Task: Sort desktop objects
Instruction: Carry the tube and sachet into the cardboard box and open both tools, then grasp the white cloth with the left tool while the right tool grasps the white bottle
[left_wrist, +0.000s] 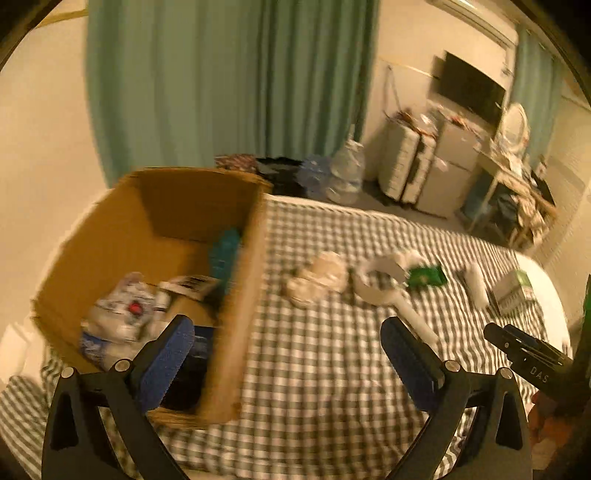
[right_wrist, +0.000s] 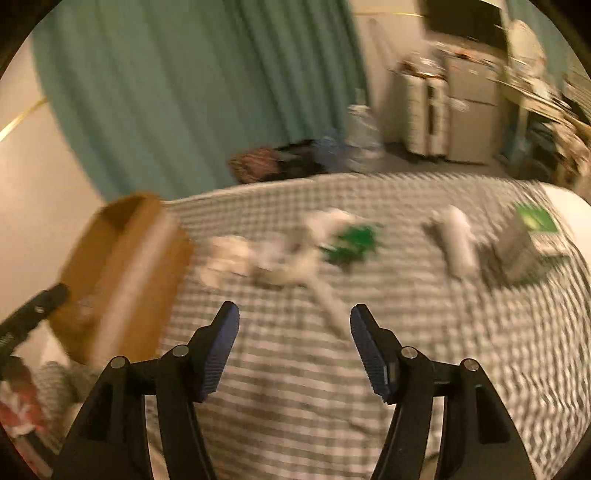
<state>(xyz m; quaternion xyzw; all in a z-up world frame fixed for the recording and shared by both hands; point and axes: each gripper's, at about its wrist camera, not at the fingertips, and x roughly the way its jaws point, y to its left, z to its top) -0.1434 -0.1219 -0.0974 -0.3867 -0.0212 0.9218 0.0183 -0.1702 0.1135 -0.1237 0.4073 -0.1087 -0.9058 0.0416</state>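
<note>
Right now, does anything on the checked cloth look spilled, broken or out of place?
Nothing looks spilled or broken. A green packet, a white handled tool and a small carton lie loose outside the cardboard box; blur hides finer detail.

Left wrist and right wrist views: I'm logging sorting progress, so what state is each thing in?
Brown cardboard box: open-topped, partly filled.
Green packet: lying loose on the checked cloth, outside the box.
White cylinder: lying on its side on the cloth.
Left gripper: open, empty.
Right gripper: open, empty.
</note>
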